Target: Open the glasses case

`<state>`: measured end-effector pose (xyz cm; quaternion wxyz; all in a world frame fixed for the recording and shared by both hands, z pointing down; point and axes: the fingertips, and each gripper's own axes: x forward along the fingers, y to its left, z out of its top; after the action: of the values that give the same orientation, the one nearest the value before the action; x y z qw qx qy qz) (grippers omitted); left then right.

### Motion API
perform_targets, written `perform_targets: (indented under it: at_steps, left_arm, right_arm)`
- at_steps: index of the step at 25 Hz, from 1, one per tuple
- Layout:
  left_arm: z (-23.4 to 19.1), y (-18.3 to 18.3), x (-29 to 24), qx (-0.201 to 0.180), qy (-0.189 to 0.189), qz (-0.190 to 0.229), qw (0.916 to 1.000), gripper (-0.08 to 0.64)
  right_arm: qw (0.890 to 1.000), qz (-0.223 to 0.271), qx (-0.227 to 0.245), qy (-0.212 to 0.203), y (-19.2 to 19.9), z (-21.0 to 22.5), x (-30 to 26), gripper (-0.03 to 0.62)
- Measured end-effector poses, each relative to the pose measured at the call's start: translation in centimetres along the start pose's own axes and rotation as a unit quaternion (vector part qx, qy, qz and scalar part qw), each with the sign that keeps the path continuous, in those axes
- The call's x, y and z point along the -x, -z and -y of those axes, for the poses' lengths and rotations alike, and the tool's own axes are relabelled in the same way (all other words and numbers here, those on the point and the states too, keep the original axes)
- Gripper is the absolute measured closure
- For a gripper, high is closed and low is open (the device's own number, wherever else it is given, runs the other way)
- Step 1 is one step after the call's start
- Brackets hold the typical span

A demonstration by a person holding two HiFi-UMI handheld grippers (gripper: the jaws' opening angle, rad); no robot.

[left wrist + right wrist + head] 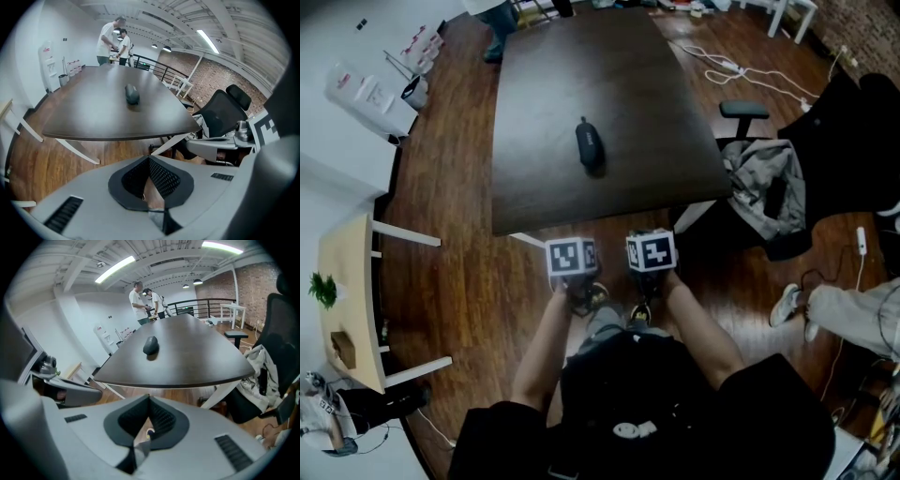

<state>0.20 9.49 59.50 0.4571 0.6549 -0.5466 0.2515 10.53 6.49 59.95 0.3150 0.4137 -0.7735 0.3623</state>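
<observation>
Two closed grippers (149,160) (149,400) hang well short of the glasses case (590,145).

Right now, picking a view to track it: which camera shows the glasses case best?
The head view: the glasses case lies whole, seen from above, on the dark table. Both gripper views show it from a low angle, foreshortened.

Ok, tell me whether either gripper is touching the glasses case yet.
No, the glasses case lies alone on the dark table, with the left gripper and right gripper both short of its near edge.
</observation>
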Motion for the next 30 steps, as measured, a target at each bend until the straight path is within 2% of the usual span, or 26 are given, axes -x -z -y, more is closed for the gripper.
perform_targets:
  at_steps: [5,11,15,17,21,23,25,26,27,28,29,30]
  left_arm:
    - [-2.2,-2.3,-2.8,0.002,0.003,-0.020,0.9998,0.558]
    - [-6.0,-8.8,-6.9,-0.002,0.013,-0.036,0.9993,0.558]
    - [-8.7,-13.9,-8.8,-0.025,0.014,-0.049,0.9984,0.558]
    - [-9.3,-16.2,-9.7,-0.034,0.026,-0.053,0.9977,0.558]
    - [-9.5,-20.4,-10.7,-0.073,0.059,-0.056,0.9940,0.558]
    - [-9.5,-22.1,-11.3,-0.124,0.072,-0.067,0.9873,0.558]
    - [-9.9,-23.7,-11.7,-0.205,0.078,-0.088,0.9717,0.555]
    - [-9.9,-24.4,-11.9,-0.250,0.086,-0.098,0.9594,0.529]
    - [-9.5,-25.0,-12.0,-0.297,0.098,-0.109,0.9434,0.469]
    - [-9.0,-25.6,-12.1,-0.348,0.114,-0.120,0.9228,0.415]
    - [-8.4,-26.0,-12.2,-0.404,0.128,-0.129,0.8966,0.354]
    - [-8.0,-26.6,-12.3,-0.464,0.137,-0.137,0.8647,0.296]
  right_arm:
    - [1.000,-0.012,0.004,0.009,-2.4,0.5,-3.3,0.578]
    - [0.999,-0.031,-0.002,0.025,-7.6,1.6,-8.4,0.578]
    - [0.998,-0.051,-0.013,0.039,-10.7,2.1,-11.2,0.578]
    - [0.997,-0.053,-0.021,0.048,-12.1,2.2,-12.3,0.578]
    - [0.996,-0.055,-0.033,0.056,-14.2,1.9,-14.1,0.578]
    - [0.996,-0.052,-0.037,0.063,-15.1,2.3,-14.7,0.578]
    - [0.996,-0.044,-0.039,0.065,-16.4,2.3,-14.6,0.578]
    - [0.996,-0.041,-0.041,0.066,-16.9,2.4,-14.6,0.578]
    - [0.996,-0.039,-0.044,0.068,-17.3,2.7,-14.5,0.578]
    - [0.996,-0.038,-0.048,0.070,-17.6,3.1,-14.5,0.577]
    - [0.995,-0.038,-0.051,0.072,-17.8,3.5,-14.4,0.578]
    - [0.995,-0.038,-0.051,0.073,-18.0,4.0,-14.4,0.577]
